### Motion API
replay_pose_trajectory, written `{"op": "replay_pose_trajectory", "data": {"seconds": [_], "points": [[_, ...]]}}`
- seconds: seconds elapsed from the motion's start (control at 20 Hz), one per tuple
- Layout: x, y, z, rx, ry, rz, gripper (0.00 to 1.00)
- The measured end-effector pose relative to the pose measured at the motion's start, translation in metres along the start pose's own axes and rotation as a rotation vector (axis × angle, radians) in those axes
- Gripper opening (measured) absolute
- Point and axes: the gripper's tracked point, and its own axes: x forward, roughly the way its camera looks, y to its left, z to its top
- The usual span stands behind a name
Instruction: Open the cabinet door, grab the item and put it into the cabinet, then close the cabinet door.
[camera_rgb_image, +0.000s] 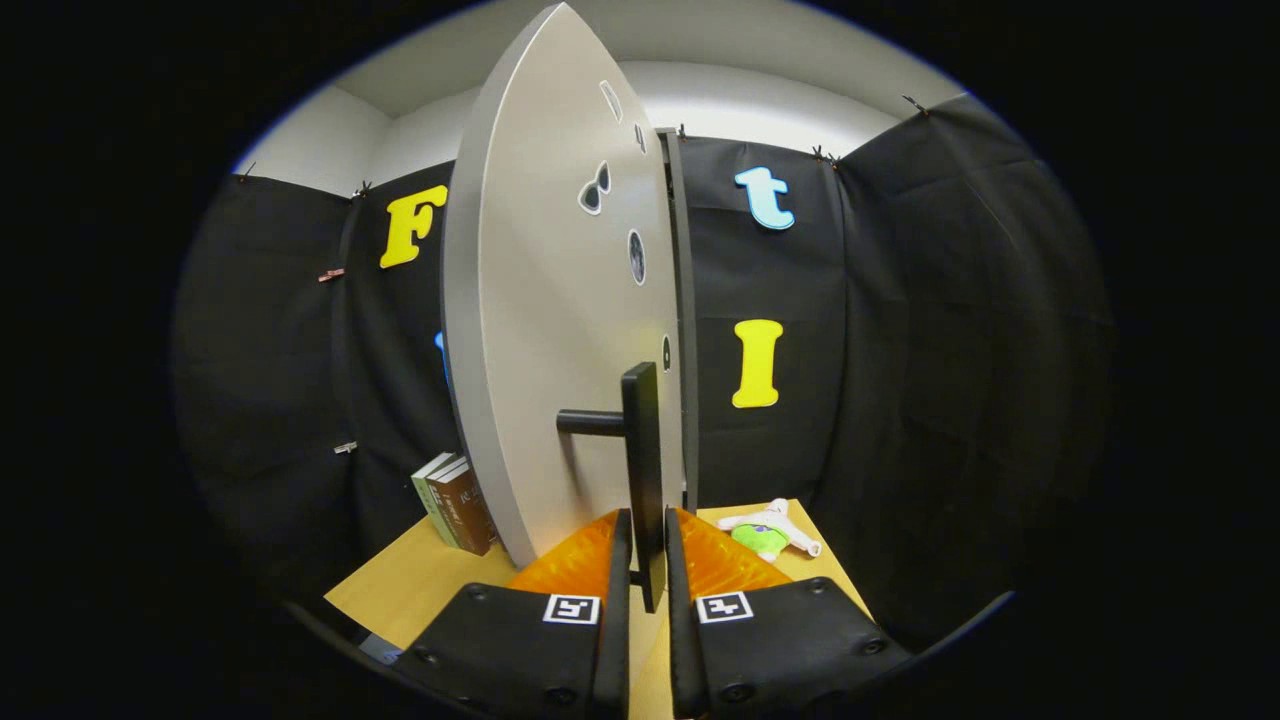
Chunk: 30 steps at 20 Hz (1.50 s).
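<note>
Even, moderately bright light from above; pale upper wall (760, 100) washed out near the ceiling. Black cloth swallows light, its folds barely readable. Cabinet door (540, 330) evenly lit with soft sheen; handle (640, 470) throws a faint shadow on it. Strong fisheye bowing: the door's edges curve hard. Focus sharp at centre, softening toward the rim. Gripper (647, 560), closed on the handle, is slightly soft.

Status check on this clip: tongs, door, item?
Tongs shut on door handle. Cabinet door swung partly open. Plush toy on table, beyond tongs, untouched. Nothing blocking.
</note>
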Motion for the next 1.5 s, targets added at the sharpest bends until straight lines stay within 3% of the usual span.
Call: {"op": "replay_pose_trajectory", "data": {"seconds": [0.1, 0.3, 0.75, 0.9, 1.15, 1.35, 1.5], "points": [[-0.001, -0.017, 0.006, 0.002, -0.021, -0.024, 0.15], [-0.006, -0.046, 0.009, 0.017, -0.033, -0.050, 0.15], [-0.022, -0.057, 0.019, 0.096, -0.071, 0.010, 0.15], [-0.038, -0.059, 0.024, 0.119, -0.083, 0.009, 0.21], [-0.077, -0.036, 0.046, 0.072, -0.187, -0.007, 0.15], [-0.086, 0.004, 0.046, -0.009, -0.189, -0.002, 0.15], [-0.076, 0.057, 0.045, -0.010, -0.207, 0.037, 0.25]]}}
